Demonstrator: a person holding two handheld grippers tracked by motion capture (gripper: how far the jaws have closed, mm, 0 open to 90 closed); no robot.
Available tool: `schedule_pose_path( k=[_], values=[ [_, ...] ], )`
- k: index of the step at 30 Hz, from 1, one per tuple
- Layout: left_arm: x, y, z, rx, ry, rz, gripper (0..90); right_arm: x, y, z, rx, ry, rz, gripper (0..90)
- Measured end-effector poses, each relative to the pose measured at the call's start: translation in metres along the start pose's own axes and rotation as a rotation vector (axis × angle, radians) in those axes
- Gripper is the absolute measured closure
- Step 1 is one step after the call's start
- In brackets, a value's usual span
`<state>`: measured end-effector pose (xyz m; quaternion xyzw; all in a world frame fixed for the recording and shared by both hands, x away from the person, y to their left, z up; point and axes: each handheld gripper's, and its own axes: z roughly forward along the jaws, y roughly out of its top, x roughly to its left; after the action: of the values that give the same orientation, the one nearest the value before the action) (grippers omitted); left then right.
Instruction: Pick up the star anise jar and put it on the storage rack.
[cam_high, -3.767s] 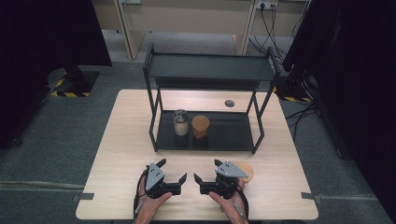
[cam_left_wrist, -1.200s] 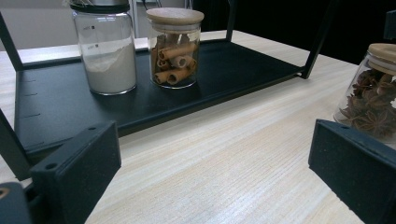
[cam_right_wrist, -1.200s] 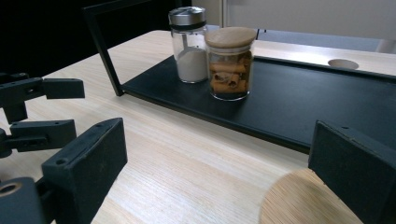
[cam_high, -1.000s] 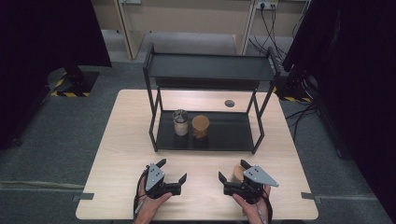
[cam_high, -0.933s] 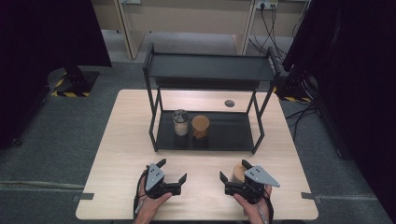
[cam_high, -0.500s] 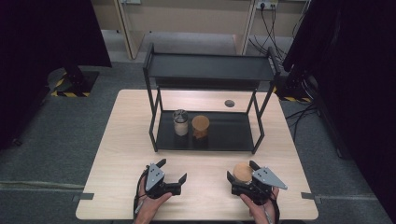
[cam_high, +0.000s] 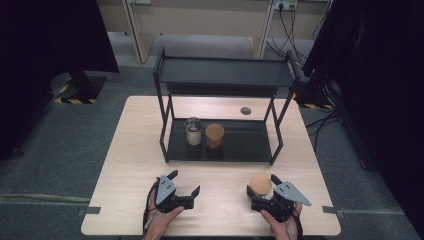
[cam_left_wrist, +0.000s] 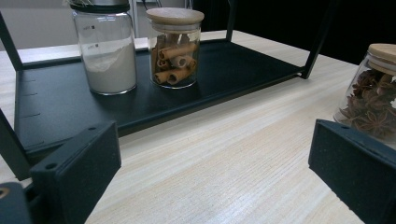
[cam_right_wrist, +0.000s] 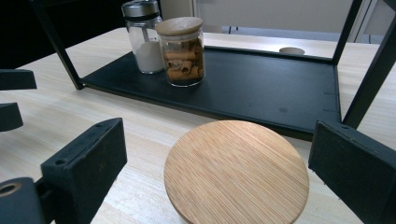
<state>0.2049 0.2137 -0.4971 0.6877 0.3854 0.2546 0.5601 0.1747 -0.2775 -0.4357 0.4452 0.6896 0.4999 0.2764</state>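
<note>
A glass jar of star anise with a round wooden lid (cam_high: 260, 184) (cam_right_wrist: 236, 172) stands near the table's front right; its side is in the left gripper view (cam_left_wrist: 373, 102). My right gripper (cam_high: 261, 183) (cam_right_wrist: 219, 154) is open, one jaw on each side of the jar, with a gap at the left jaw. My left gripper (cam_high: 185, 182) (cam_left_wrist: 210, 154) rests open near the front left edge, nothing between its jaws. A cinnamon-stick jar (cam_high: 214, 135) (cam_left_wrist: 175, 51) (cam_right_wrist: 182, 51) and a metal-lidded jar of white powder (cam_high: 192, 131) (cam_left_wrist: 107, 51) (cam_right_wrist: 144, 42) stand side by side on the rack's lower tray.
The black two-tier rack (cam_high: 222, 75) takes up the middle and back of the wooden table (cam_high: 135, 150); the right half of its lower tray (cam_high: 250, 142) is bare. A small round hole (cam_high: 245, 110) lies behind the rack. Dark curtains hang on both sides.
The right gripper has shifted right and turned, so its jaws now straddle the wooden-lidded jar. The jar and the left gripper have stayed in place.
</note>
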Motion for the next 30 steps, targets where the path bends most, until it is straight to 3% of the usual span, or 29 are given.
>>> schedule_pose_path(
  k=[30],
  values=[
    [0.0003,0.0,-0.0001,0.0,-0.001,-0.001,1.8,-0.0002,-0.0043,0.0004,0.02,0.0,-0.002,4.4]
  ],
)
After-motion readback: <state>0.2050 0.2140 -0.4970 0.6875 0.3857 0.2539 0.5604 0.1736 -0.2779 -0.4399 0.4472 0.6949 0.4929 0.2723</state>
